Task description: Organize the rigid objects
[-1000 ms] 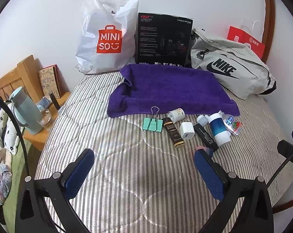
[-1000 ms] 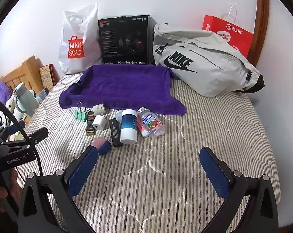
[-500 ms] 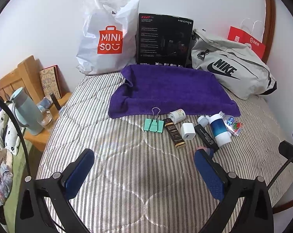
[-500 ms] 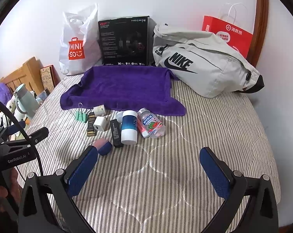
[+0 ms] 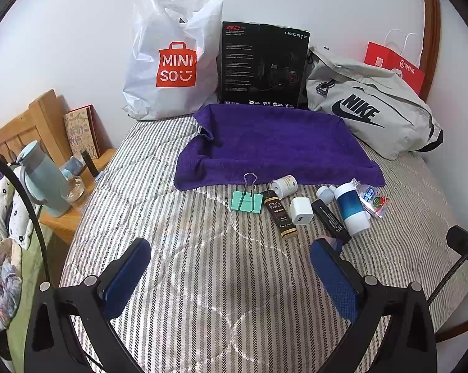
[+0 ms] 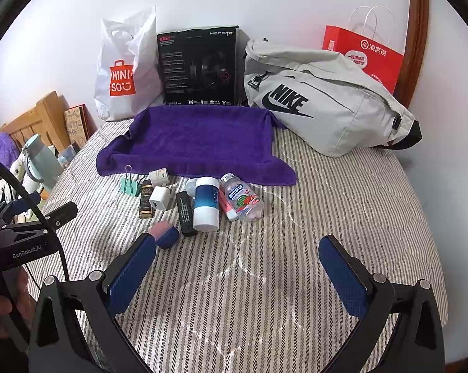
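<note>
Small rigid objects lie in a cluster on the striped bed in front of a purple towel (image 5: 274, 143) (image 6: 196, 140): a green binder clip (image 5: 246, 201) (image 6: 130, 186), a brown box (image 5: 280, 214), a white charger (image 5: 301, 211) (image 6: 160, 198), a small white jar (image 5: 284, 186), a black bar (image 5: 330, 220) (image 6: 185, 213), a blue-and-white bottle (image 5: 352, 208) (image 6: 206, 203), a clear candy bottle (image 6: 241, 200) and a pink-and-blue piece (image 6: 164, 233). My left gripper (image 5: 230, 276) is open and empty, short of the cluster. My right gripper (image 6: 237, 276) is open and empty, in front of it.
A Miniso bag (image 5: 174, 59), a black Hecate box (image 5: 263, 65), a grey Nike bag (image 6: 324, 105) and a red paper bag (image 6: 364, 56) line the wall. A wooden bedside table with a teal flask (image 5: 43, 180) stands at the left.
Both views have shifted only slightly; the left gripper has edged a little forward and to the left. Nothing was taken hold of or let go.
</note>
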{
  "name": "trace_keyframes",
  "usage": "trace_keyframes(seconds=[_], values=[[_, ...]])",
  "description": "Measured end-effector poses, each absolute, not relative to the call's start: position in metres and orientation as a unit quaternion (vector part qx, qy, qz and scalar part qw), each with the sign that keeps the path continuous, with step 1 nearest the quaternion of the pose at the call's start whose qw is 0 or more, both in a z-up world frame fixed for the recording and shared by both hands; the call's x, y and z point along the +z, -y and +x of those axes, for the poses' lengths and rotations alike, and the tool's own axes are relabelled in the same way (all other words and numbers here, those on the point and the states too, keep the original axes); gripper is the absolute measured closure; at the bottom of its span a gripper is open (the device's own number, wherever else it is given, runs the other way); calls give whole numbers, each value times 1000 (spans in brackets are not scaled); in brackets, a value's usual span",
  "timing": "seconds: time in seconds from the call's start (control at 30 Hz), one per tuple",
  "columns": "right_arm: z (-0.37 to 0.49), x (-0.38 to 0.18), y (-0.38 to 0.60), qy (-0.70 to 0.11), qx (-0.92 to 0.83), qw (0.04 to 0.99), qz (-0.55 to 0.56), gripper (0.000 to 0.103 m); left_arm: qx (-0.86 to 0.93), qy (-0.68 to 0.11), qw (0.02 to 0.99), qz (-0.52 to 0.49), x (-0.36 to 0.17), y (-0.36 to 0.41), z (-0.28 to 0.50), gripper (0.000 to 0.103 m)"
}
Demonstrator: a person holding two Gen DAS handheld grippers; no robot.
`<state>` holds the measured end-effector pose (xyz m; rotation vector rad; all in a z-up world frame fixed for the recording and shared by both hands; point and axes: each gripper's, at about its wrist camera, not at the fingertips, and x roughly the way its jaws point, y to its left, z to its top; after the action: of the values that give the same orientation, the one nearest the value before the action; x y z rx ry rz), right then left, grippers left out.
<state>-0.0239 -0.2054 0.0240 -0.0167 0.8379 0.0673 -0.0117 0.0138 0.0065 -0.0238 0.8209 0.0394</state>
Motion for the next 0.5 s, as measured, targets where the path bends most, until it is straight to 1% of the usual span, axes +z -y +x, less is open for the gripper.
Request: trace_keyframes(seconds=[0.5], values=[[-21, 21, 204, -412, 32, 911, -9, 0, 20, -399, 917, -13, 6, -15, -11, 0]])
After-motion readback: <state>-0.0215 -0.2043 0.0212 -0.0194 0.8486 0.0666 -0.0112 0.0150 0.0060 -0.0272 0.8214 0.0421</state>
